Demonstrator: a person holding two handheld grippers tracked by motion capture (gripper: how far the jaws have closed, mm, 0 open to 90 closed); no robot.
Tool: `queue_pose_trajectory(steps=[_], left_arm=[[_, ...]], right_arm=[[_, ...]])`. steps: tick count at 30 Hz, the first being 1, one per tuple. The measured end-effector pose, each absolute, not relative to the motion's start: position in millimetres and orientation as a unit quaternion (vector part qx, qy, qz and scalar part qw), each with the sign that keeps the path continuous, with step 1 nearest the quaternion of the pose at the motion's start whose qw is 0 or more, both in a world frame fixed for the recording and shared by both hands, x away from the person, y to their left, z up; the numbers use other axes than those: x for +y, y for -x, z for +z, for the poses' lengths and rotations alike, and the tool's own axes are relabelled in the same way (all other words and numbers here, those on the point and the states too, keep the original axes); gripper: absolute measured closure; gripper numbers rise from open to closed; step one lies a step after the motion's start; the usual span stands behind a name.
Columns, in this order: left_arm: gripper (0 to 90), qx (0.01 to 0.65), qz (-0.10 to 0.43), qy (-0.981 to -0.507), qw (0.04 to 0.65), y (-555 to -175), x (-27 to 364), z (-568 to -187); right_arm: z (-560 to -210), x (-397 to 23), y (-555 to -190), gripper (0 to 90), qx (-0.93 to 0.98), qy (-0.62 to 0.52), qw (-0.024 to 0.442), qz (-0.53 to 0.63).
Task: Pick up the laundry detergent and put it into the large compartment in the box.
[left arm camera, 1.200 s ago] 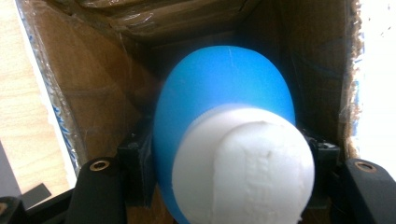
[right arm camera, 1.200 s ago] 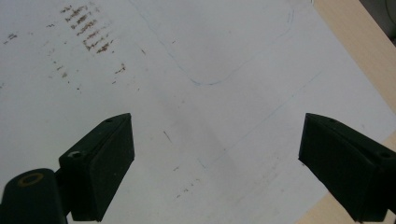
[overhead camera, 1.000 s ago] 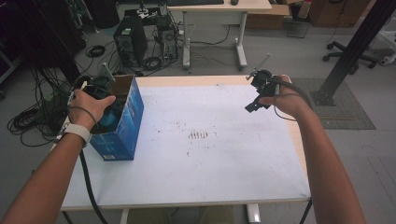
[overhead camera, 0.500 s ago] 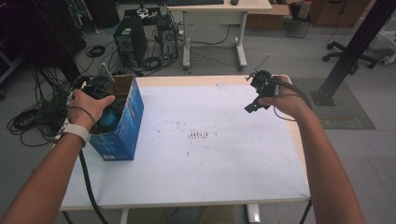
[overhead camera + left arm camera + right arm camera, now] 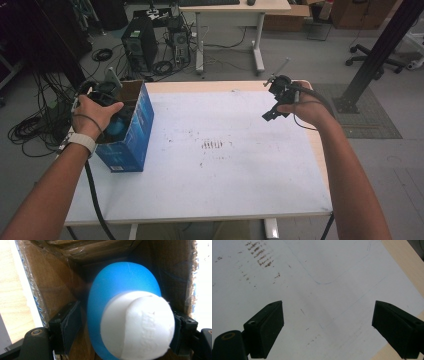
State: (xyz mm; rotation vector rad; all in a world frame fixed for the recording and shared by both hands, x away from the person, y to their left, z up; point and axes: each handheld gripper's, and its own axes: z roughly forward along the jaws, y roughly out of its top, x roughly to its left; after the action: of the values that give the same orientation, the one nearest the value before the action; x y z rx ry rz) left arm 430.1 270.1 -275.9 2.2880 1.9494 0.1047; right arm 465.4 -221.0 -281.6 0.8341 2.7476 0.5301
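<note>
White-topped surface [image 5: 215, 165] is carrying a blue cardboard box [image 5: 131, 135] at its left edge, office clutter behind. Left hand-held gripper [image 5: 120, 332] is reaching down into the box, its jaws having just been opening around a blue-and-white ball [image 5: 130, 322]; a gap is showing at the left pad, the right pad is hidden behind the ball, so the ball is likely being released inside the box rather than gripped. Placement is looking nearly done; withdrawing is probably next. Right hand-held gripper [image 5: 327, 325] is hovering wide and empty over the bare far-right part of the surface.
</note>
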Motion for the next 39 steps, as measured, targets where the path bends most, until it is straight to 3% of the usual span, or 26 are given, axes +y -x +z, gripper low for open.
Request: queue_pose_trajectory(steps=[39], left_arm=[[13.9, 0.63, 0.047, -0.771, 0.081, -421.7, 270.8, -249.4]], right_arm=[[-275.8, -224.4, -458.9, 10.4, 0.933, -0.284, 0.116, 0.187]])
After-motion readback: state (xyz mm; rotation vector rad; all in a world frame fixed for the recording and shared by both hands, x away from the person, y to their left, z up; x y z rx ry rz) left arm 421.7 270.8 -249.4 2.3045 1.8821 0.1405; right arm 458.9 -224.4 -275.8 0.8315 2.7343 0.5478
